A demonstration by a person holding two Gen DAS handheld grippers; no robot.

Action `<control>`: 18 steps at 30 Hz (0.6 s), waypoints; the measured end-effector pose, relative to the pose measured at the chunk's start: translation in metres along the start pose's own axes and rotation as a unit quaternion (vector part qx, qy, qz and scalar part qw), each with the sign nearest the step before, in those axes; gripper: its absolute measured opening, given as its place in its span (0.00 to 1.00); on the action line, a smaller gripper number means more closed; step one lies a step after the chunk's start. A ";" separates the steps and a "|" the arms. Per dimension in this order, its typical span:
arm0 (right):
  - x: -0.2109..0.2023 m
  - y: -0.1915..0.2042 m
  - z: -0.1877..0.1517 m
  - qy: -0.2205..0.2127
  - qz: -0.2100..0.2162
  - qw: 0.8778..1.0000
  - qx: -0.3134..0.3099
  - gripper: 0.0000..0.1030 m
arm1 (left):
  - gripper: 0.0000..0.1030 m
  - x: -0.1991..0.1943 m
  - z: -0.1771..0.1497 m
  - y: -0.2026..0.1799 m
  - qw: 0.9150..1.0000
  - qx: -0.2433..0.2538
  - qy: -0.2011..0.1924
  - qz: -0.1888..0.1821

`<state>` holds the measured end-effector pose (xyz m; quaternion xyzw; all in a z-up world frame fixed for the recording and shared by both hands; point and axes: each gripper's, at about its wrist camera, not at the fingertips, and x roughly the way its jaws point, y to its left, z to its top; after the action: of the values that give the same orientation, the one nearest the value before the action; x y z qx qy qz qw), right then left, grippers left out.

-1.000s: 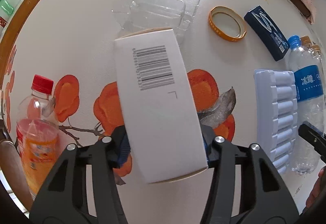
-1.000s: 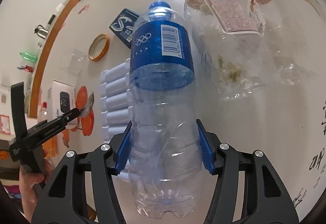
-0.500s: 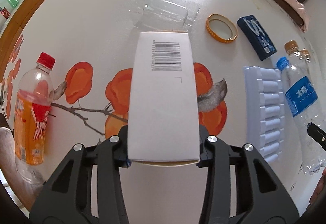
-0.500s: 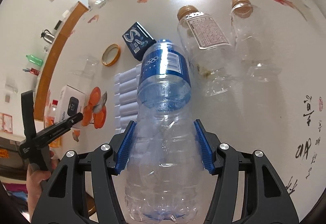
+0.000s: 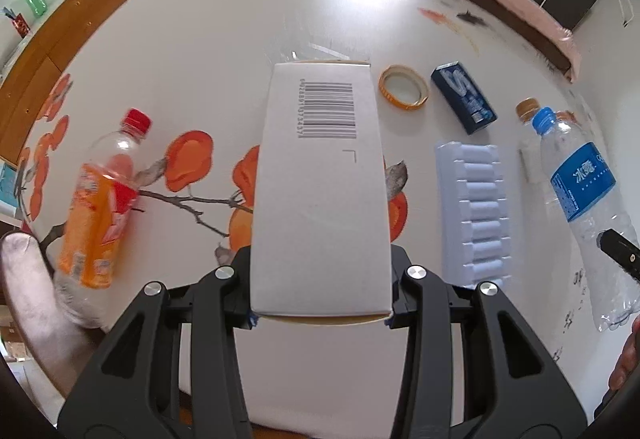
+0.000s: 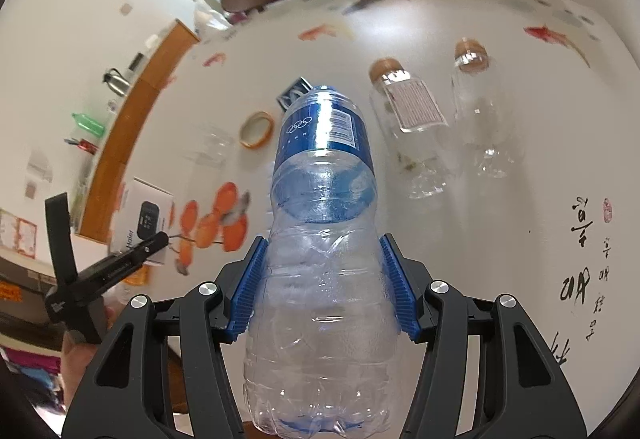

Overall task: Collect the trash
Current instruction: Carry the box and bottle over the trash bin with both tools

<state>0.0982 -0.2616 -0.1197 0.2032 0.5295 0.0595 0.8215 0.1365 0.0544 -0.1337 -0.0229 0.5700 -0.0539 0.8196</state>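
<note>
Left wrist view: left gripper [image 5: 320, 289] closed on a white box [image 5: 322, 191], clamped at the near end only, barcode face up, far end jutting forward over the table [image 5: 224, 39]. Risk of the box pivoting or slipping between the jaws, given the long overhang beyond the pads. Left behind on the table: orange bottle [image 5: 100, 207] to the left, tape ring [image 5: 404, 86], blue pack [image 5: 463, 98] and white tray [image 5: 474, 215] to the right. Right wrist view: right gripper [image 6: 324, 289] closed on a water bottle [image 6: 320, 239], blue ribbed pads [image 6: 246, 291] pressing the lower body, cap end pointing away, base nearest the camera. Risk of the thin wall buckling and the bottle squirting out, the plastic already looking dented at the pads, though glare makes this hard to confirm. Two clear bottles [image 6: 412, 131] lying beyond, well apart from the jaws. No bin visible in either view.
</note>
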 end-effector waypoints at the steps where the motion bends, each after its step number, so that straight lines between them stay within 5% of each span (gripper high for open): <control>1: -0.004 0.004 0.000 -0.003 0.005 1.000 -0.005 0.56 | 0.38 -0.005 0.002 -0.001 1.000 -0.001 -0.005 0.001; 11: -0.012 0.087 -0.001 0.006 0.071 0.993 -0.089 0.56 | 0.38 -0.087 -0.010 0.031 0.997 -0.035 -0.073 0.014; 18: -0.006 0.194 -0.024 0.046 0.163 0.966 -0.198 0.56 | 0.38 -0.155 -0.051 0.088 0.985 -0.104 -0.120 0.065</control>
<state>0.0971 -0.0801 -0.0458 0.1173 0.5045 0.3054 0.7990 0.0411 0.1607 -0.0159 -0.0775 0.4702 0.0627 0.8769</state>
